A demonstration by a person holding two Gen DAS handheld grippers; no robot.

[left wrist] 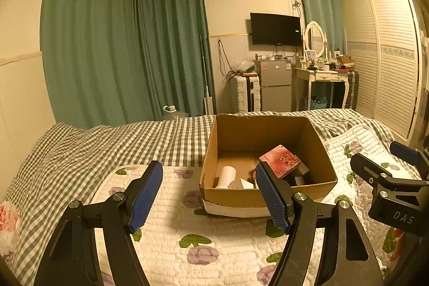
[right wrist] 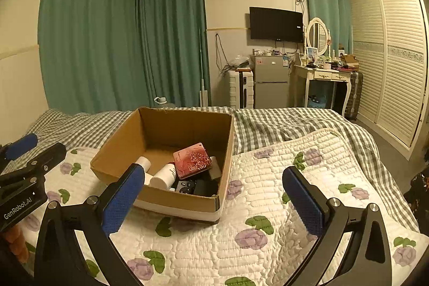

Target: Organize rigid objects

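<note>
An open cardboard box point(left wrist: 228, 197) point(right wrist: 112, 152) sits on the floral quilt on the bed. Inside lie a red rose-patterned box point(left wrist: 280, 160) point(right wrist: 191, 161), white bottles point(left wrist: 226, 176) point(right wrist: 163, 174) and dark items point(right wrist: 198, 186). My left gripper point(left wrist: 209, 195) is open and empty, held just before the box's near left side. My right gripper point(right wrist: 211, 197) is open and empty, in front of the box's near right corner. The right gripper also shows at the right edge of the left wrist view point(left wrist: 388, 178). The left gripper shows at the left edge of the right wrist view point(right wrist: 24, 173).
The bed has a white floral quilt point(right wrist: 268, 205) over a green checked sheet point(left wrist: 107, 144). Beyond the bed stand a suitcase point(left wrist: 245, 94), a small fridge point(left wrist: 276, 85), a dressing table point(left wrist: 324, 77) and a wardrobe point(left wrist: 388, 58). Green curtains point(left wrist: 120, 44) hang on the left.
</note>
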